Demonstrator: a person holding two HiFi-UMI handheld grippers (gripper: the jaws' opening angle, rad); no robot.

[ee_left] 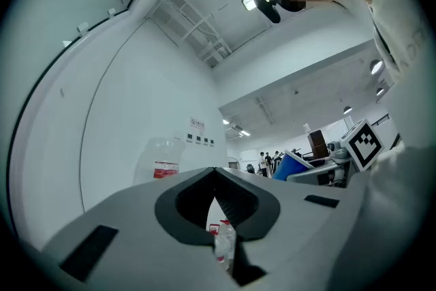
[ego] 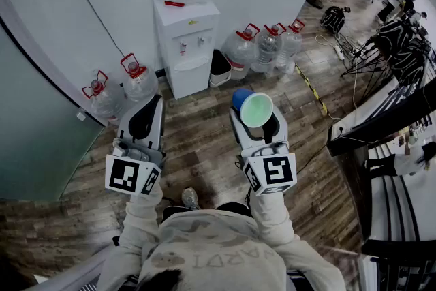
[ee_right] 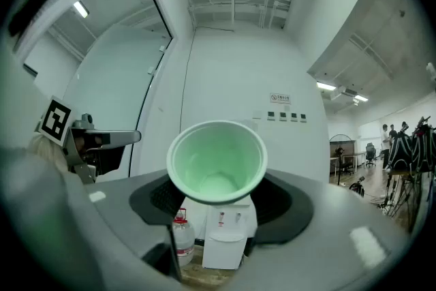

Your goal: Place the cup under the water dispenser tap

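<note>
While your right gripper [ego: 254, 115] has its jaws closed on the cup [ego: 257, 108], held well short of the water dispenser [ego: 185, 44], treat the cup as light, thin-walled and crushable. Grip gently on the wall, below the rim. Your left gripper [ego: 151, 103] has its jaws together and empty.

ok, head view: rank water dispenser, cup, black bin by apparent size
1. water dispenser, clearly largest.
2. cup, but it is nearest the camera, so it looks bigger than it is.
3. black bin, narrower than the cup and similar in height; a close call.
</note>
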